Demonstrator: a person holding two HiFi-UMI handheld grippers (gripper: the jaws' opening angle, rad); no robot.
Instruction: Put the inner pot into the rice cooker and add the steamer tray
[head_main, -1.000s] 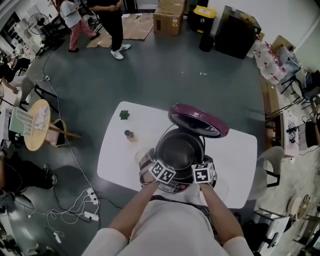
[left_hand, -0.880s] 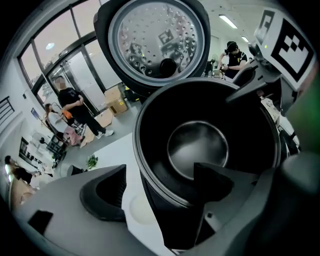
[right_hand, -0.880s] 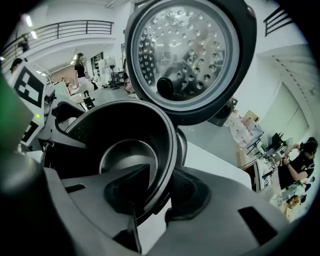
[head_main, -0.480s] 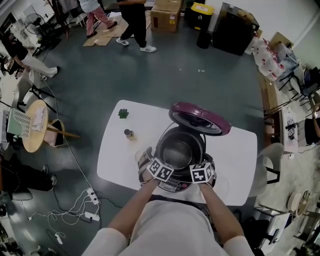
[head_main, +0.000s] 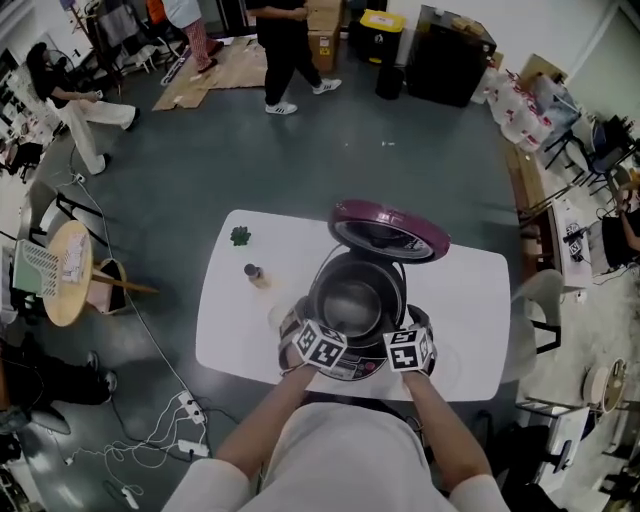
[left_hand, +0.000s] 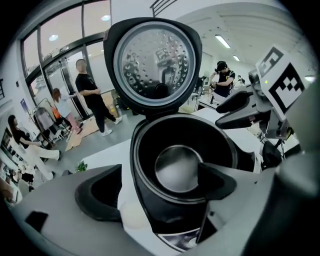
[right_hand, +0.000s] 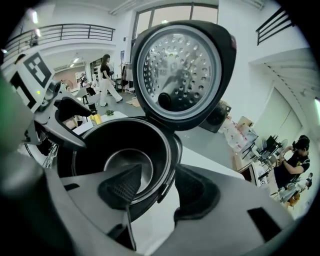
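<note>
left tongs (left_hand: 157, 185): wide, just been opening, empty, rice cooker (left_hand: 150, 220) rim between | right tongs (right_hand: 160, 190): just been opening, apart, straddling rim, gripping nothing | inner pot (left_hand: 177, 167): ahead, in cooker

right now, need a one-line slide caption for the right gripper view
Right gripper, jaws just opened, poised over the rim of the rice cooker with its lid up.
</note>
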